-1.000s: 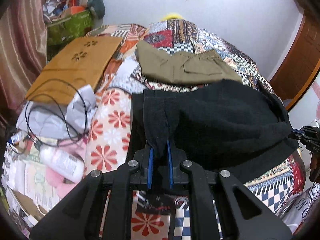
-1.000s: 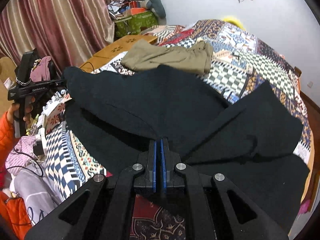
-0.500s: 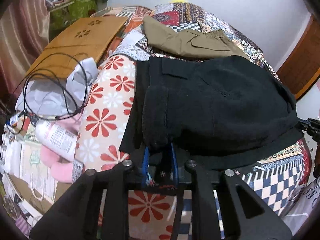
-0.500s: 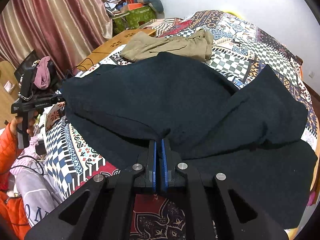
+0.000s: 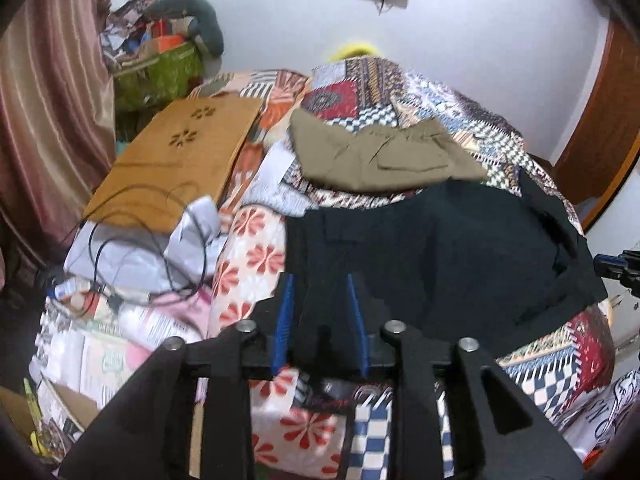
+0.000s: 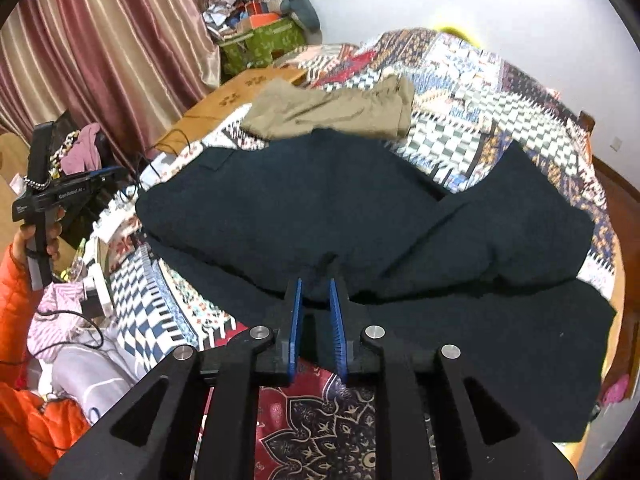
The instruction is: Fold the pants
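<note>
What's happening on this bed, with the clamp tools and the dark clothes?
A person is folding black pants on a patchwork quilt, holding a two-finger gripper in each hand. The left gripper and the right gripper are both opening their jaws, letting go of the cloth, which lies doubled over. An olive pair of pants lies folded farther back on the bed.

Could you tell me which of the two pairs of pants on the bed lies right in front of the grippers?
The black pants, spread flat on the near edge of the bed; the khaki pants lie bunched farther back.
</note>
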